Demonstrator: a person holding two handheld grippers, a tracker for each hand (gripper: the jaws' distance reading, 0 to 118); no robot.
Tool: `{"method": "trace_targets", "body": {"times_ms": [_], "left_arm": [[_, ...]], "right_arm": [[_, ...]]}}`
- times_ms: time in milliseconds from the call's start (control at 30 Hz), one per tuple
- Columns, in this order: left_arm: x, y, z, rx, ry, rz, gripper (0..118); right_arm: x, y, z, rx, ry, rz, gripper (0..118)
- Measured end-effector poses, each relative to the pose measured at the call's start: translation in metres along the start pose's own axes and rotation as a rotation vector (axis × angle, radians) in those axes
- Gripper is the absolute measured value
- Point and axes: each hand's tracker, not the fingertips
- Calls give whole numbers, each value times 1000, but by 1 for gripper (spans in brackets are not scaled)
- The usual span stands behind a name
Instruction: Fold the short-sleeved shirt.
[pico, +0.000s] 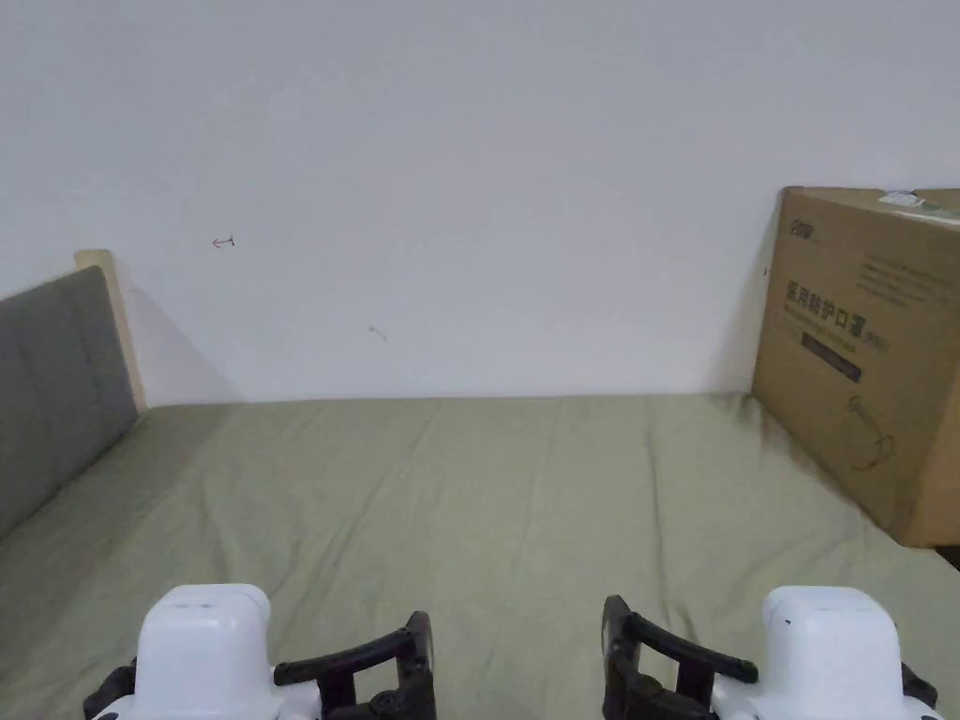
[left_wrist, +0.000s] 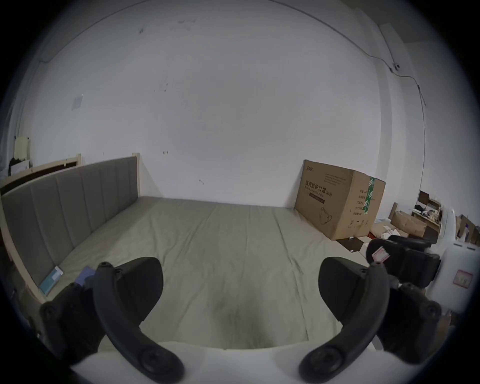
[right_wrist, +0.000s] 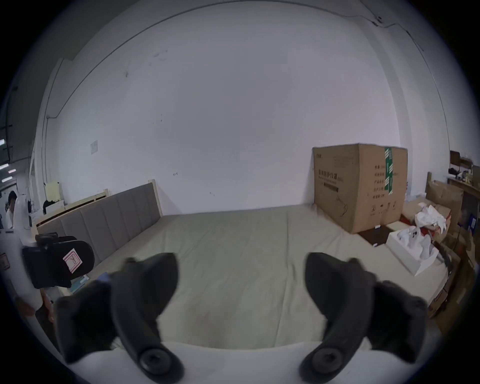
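White wall fills the upper frame; green sheet (pico: 487, 487) covers the bed across the lower half, lightly creased. Grey headboard (pico: 52, 384) at left edge, cardboard box (pico: 867, 361) at right edge, standing on the sheet. Left gripper (left_wrist: 240, 283) and right gripper (right_wrist: 241, 279) at bottom of frame, both with jaws spread wide, grasping nothing. Shirt location: cannot tell.

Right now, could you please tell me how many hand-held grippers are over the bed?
2. The left hand-held gripper is at the near edge of the green bed sheet, jaws apart; the right hand-held gripper is beside it, also open.
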Motion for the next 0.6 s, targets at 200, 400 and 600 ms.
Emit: {"method": "trace_targets", "body": {"times_ms": [200, 400, 600], "left_arm": [[14, 9, 1, 82, 122, -127, 118], [23, 20, -3, -124, 154, -129, 117], [33, 15, 8, -103, 128, -147, 117]], "right_arm": [[-12, 4, 1, 32, -34, 97, 110], [-10, 3, -7, -4, -18, 64, 110], [-1, 2, -15, -45, -35, 47, 110]]}}
